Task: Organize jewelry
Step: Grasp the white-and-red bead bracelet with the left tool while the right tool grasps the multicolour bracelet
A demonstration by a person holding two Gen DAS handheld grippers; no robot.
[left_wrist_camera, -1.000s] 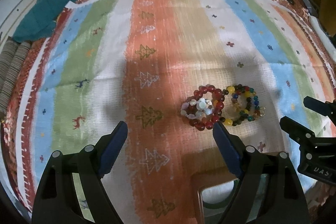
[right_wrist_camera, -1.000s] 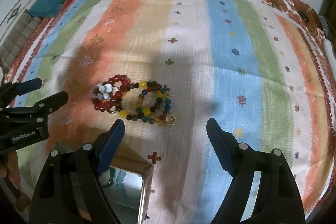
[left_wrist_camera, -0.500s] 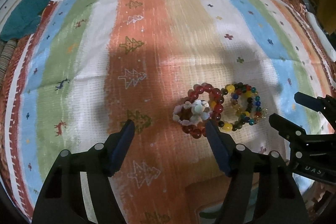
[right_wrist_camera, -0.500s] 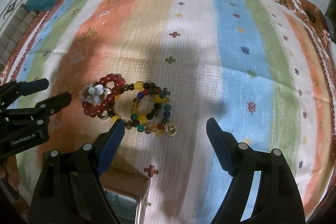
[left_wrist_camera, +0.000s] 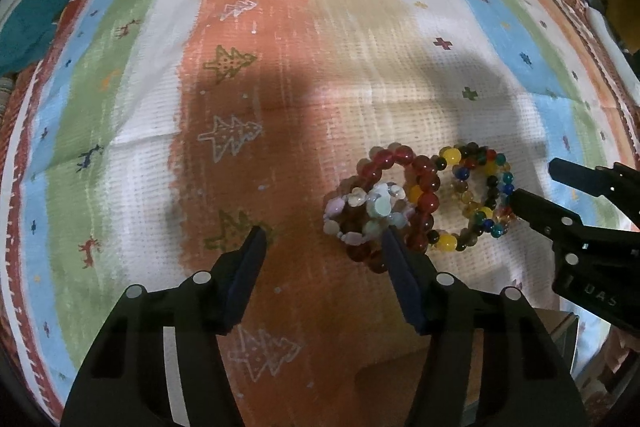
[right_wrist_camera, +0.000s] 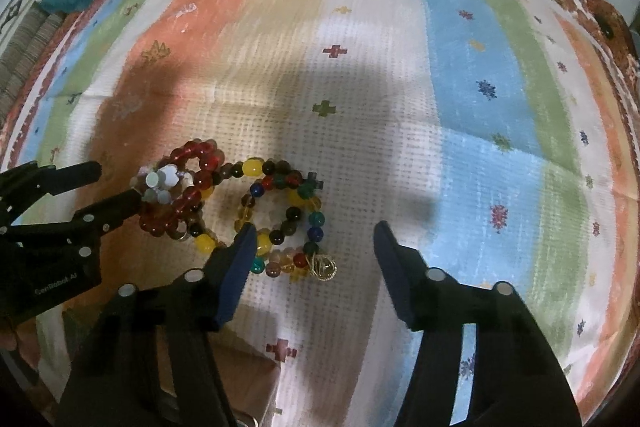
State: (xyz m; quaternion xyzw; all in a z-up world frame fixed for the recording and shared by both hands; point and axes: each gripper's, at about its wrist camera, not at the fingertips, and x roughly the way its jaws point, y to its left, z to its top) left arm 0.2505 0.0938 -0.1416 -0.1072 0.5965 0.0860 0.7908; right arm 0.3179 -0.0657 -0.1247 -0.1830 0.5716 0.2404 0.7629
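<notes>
The left gripper [left_wrist_camera: 322,247] has a black plastic frame with slotted cut-outs, and its jaws are two tapering fingers faced with dark blue pads [left_wrist_camera: 244,279]. Round silver screws [left_wrist_camera: 197,277] dot the frame near the finger roots. The right gripper [right_wrist_camera: 312,247] is built alike: black body, blue-lined fingers [right_wrist_camera: 236,271], shiny screw heads [right_wrist_camera: 433,273]. Pale lettering marks the side of each body, "DAS" on one and "GenRobot.AI" on the other

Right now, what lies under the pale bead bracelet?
The pale bead bracelet rests on the dark red bead bracelet, overlapping it. Whether cloth or more beads lie beneath it is hidden.
</notes>
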